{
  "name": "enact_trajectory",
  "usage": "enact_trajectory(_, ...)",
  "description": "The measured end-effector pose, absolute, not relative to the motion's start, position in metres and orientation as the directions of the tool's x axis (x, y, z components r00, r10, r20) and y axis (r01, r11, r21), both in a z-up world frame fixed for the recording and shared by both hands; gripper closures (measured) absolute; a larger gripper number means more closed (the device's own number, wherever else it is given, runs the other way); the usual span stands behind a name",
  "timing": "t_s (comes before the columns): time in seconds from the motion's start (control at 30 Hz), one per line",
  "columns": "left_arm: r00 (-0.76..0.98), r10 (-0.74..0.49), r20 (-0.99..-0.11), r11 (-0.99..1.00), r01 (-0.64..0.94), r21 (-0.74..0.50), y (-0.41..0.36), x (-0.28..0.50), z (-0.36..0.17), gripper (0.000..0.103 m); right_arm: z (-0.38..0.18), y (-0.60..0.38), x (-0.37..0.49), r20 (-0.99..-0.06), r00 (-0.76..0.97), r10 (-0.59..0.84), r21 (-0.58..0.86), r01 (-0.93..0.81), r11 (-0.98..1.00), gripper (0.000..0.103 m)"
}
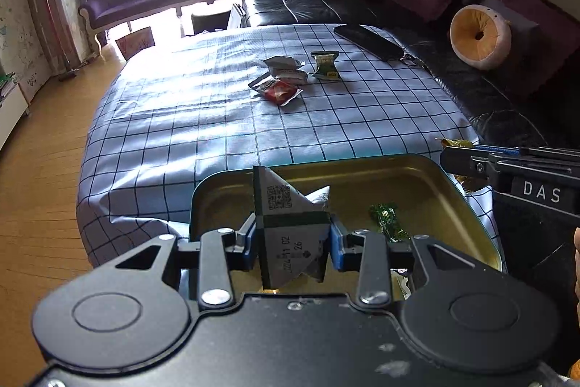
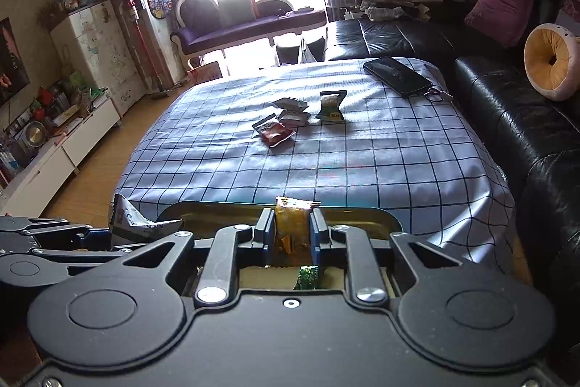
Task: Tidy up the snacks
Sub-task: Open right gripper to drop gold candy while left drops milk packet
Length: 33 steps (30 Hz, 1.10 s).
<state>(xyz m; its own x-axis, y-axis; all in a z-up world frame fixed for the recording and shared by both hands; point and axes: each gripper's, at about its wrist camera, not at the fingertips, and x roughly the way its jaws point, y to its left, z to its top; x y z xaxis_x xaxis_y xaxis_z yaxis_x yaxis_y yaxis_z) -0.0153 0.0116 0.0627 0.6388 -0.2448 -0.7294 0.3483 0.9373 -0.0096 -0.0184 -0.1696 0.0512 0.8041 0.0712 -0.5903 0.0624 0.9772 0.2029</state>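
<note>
So my left gripper point(image 1: 293, 238) was clamped on a grey-white snack packet point(image 1: 290, 227), its long axis standing nearly upright between the blue pads point(image 1: 336, 242), one pointed corner aimed up and away from me over the near rim of the gold tin tray point(image 1: 417, 169). A QR code and a printed date showed on it (I could read "02" and "26", the rest too smeared). My right gripper point(image 2: 291, 231) was squeezed shut on a yellow packet point(image 2: 291, 223), also upright, over the same tray; "DAS" was lettered on that tool's side. A green-wrapped candy point(image 1: 388, 220) lay inside the tray. Farther off on the checked tablecloth point(image 1: 181, 118) lay a red packet point(image 1: 277, 92), a white one point(image 1: 284, 68) and a green one point(image 1: 325, 65), their lettering unreadable.
</note>
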Motion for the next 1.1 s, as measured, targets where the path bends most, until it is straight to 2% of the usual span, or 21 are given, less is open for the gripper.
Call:
enact_trajectory(0.23, 0.658, -0.243, -0.713, 0.937, 0.348, 0.002, 0.009, -0.019, 0.065, 0.062, 0.052, -0.17, -0.021, -0.592, 0.801, 0.087, 0.211, 0.051, 0.976, 0.073)
enact_trajectory(0.33, 0.663, -0.244, -0.708, 0.937, 0.35, 0.005, 0.008, -0.02, 0.067, 0.061, 0.053, -0.169, -0.021, -0.596, 0.797, 0.098, 0.216, 0.042, 0.976, 0.067)
enact_trajectory(1.1, 0.632, -0.212, -0.745, 0.944, 0.33, 0.011, 0.008, -0.018, 0.057, 0.059, 0.047, -0.165, -0.018, -0.621, 0.776, 0.109, 0.216, 0.035, 0.976, 0.067)
